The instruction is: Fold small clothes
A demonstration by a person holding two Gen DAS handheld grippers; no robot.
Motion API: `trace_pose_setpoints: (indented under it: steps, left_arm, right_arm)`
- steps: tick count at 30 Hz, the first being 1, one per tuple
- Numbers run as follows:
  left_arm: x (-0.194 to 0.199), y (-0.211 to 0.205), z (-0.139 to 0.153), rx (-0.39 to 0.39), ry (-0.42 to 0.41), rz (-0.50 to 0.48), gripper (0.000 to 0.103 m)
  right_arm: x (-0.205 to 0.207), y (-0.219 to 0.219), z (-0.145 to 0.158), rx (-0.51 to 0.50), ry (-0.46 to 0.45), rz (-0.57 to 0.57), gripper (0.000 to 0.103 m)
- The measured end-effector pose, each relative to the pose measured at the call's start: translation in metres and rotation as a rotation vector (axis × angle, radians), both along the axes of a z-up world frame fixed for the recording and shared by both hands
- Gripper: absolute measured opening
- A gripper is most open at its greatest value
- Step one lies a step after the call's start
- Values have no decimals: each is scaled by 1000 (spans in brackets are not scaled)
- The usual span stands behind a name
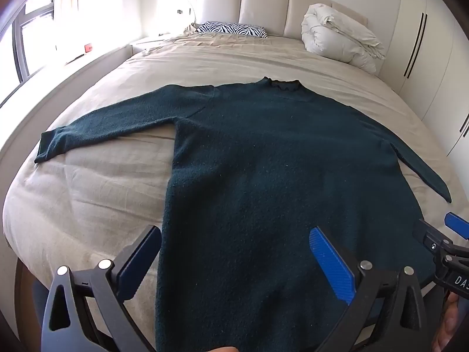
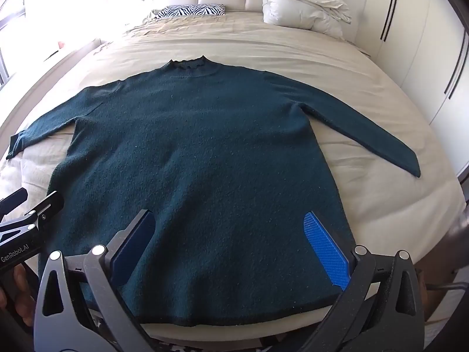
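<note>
Beige bed (image 2: pixel 366 94) under flat sweater (image 2: pixel 205 152), duvet (image 2: pixel 302 3) behind; both hand-held grippers (image 1: pixel 234 261) (image 2: pixel 231 243) wide open, empty.

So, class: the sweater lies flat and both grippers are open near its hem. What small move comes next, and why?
Probably take the left gripper to the left sleeve and fold it across the sweater. Both sleeves are still spread out on the bed, and neither gripper holds anything.
</note>
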State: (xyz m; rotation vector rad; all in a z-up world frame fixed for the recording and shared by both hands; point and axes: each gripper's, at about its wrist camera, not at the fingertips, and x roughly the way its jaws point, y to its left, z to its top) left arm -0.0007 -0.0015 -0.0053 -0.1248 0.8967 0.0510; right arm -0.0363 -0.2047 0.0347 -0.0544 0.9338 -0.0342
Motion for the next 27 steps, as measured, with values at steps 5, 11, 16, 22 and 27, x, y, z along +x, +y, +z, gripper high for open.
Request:
trace_pose_setpoints:
  steps: [5, 11, 16, 22, 27]
  left_arm:
    - [0, 0, 0, -1, 1, 0, 103]
    - [0, 0, 0, -2, 1, 0, 103]
    - [0, 0, 0, -2, 2, 1, 103]
    - [0, 0, 0, -2, 3, 1, 103]
    - [-1, -2, -2, -3, 4, -1, 103]
  right_arm:
    - [-1, 2, -2, -3, 0, -1, 103]
    - [-1, 2, -4, -2, 2, -1, 103]
    - [-1, 2, -4, -1, 2, 0, 103]
    - [-2, 3, -7, -2, 5, -1, 103]
    - [-3, 3, -9, -2, 6, -1, 103]
